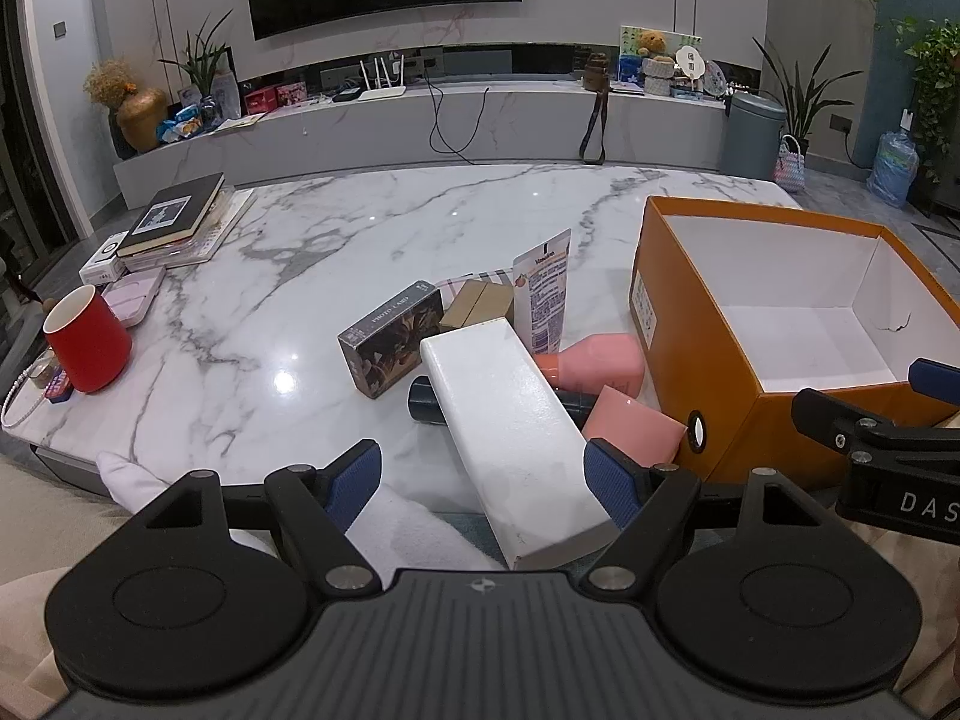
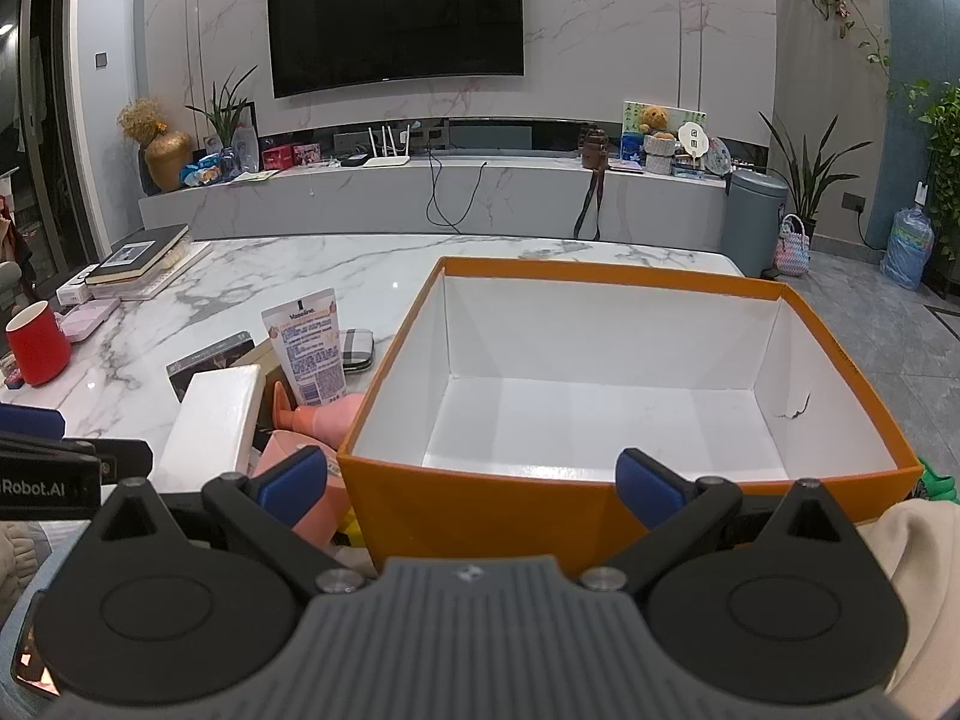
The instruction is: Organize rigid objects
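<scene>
One orange box (image 2: pixel 480 516), open-topped with a bare white interior, stands at the near right of the marble table (image 1: pixel 360 228). Just left of it lies one cluster: one white box (image 1: pixel 510 420), one dark photo-card box (image 1: pixel 390 345), one tan box (image 1: pixel 477 303), one upright lotion tube (image 1: pixel 546 294), two pink items (image 1: pixel 600 354).

Left gripper (image 1: pixel 483 480): jaws spread, the white box between them, contact unclear. Right gripper (image 2: pixel 471 477): jaws spread, holding nothing, at the orange box's near wall.

One red cup (image 1: pixel 87 339) stands far left.

A dark cylinder (image 1: pixel 425 401) lies mostly hidden under the white box (image 1: pixel 510 432) (its far end unseen); the pink box (image 1: pixel 630 420) is partly covered.
</scene>
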`<state>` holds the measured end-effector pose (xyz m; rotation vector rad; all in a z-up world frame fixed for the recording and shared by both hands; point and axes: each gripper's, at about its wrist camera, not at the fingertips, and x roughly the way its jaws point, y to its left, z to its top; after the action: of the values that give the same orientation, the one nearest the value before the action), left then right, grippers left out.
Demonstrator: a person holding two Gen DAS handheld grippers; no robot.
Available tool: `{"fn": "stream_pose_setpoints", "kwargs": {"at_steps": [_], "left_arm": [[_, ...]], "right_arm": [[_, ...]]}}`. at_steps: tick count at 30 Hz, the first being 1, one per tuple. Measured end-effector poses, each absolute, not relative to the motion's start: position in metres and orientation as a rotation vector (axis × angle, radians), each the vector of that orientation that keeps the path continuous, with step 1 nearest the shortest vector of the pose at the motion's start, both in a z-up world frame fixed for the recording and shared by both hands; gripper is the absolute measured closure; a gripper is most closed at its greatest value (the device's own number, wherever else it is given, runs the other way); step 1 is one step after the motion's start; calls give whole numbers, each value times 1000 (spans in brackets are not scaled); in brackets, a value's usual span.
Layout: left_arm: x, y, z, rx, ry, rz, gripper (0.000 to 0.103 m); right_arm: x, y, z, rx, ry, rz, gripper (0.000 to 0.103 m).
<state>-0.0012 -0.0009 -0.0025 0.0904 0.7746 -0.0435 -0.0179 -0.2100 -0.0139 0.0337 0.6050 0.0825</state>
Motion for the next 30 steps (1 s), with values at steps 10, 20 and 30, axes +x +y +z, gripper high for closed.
{"fn": "stream_pose_setpoints", "kwargs": {"at_steps": [10,20,30], "left_arm": [[-1,-2,-3,87,773,-49,13],[8,20,7,23,761,-74,31],[22,30,6,-47,840,-134,49]], "right_arm": [[-18,-209,-15,32,607,83,3],[-12,-208,-12,18,618,144,3],[4,-188,1,-80,566,254,21]]}}
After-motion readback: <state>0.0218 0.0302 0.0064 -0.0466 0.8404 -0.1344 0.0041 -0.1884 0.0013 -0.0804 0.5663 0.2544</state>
